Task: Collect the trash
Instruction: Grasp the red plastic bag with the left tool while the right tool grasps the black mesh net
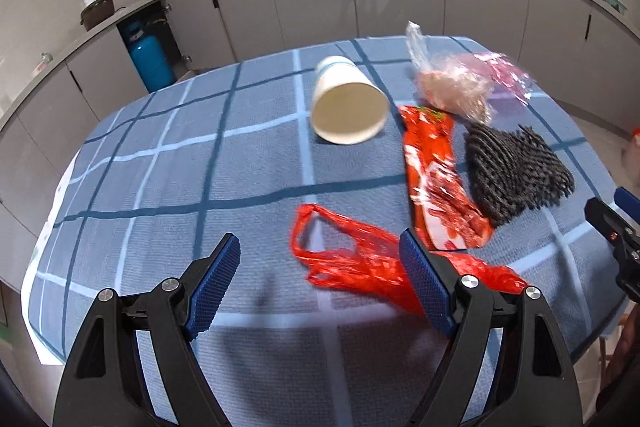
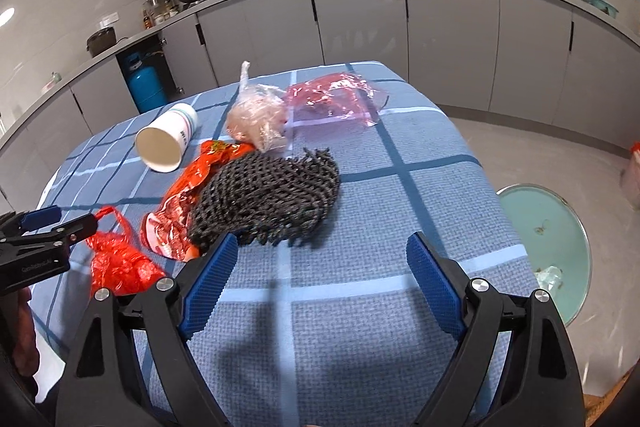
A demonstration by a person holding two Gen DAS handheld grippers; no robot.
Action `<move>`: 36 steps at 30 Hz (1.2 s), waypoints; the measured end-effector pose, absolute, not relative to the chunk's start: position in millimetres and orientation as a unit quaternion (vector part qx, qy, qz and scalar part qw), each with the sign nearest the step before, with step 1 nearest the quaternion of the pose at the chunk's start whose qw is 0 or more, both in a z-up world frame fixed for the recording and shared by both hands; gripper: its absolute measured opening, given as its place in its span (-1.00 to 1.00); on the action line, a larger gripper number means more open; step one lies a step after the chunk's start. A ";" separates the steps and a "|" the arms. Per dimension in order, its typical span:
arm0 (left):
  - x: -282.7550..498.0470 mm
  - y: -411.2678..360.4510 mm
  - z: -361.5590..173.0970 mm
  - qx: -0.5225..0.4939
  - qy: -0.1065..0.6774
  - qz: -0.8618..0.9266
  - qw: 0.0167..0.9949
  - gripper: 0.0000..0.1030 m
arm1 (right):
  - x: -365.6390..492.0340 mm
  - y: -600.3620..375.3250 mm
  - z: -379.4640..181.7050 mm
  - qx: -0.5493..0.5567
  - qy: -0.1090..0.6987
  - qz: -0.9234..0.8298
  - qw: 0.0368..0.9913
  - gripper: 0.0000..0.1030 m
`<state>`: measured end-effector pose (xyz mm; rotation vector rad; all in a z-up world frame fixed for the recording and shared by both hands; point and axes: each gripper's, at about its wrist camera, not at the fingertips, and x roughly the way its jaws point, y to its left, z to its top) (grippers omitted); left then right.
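On the blue checked tablecloth [image 1: 160,187] lie a tipped white paper cup [image 1: 346,103] [image 2: 166,141], a red snack wrapper [image 1: 436,183] [image 2: 188,195], a red plastic bag [image 1: 360,259] [image 2: 116,259], a black foam net [image 1: 516,171] [image 2: 268,199], a clear bag with pinkish contents [image 1: 452,87] [image 2: 260,119] and a pink film [image 1: 508,75] [image 2: 336,99]. My left gripper [image 1: 320,283] is open above the near table, its right finger over the red bag. My right gripper [image 2: 320,279] is open just short of the net.
A pale green bin [image 2: 552,239] with some scraps stands on the floor right of the table. Grey kitchen cabinets [image 2: 360,23] curve behind, with a blue gas cylinder [image 1: 150,59] at the left. The right gripper shows at the left view's right edge [image 1: 616,239].
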<state>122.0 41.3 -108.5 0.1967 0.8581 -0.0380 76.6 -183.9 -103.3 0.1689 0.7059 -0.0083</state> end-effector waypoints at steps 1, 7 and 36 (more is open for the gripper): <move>122.0 38.4 -111.1 0.092 0.422 -0.024 0.902 0.57 | 76.1 -184.1 -103.5 0.083 0.345 -0.005 0.935 0.69; 120.3 23.2 -130.1 0.094 0.449 -0.042 0.888 0.60 | 75.1 -192.7 -106.9 0.093 0.346 -0.017 0.934 0.78; 155.0 67.4 -78.3 0.115 0.349 0.013 0.930 -0.92 | 142.6 -179.1 -104.4 0.065 0.357 -0.018 0.932 0.77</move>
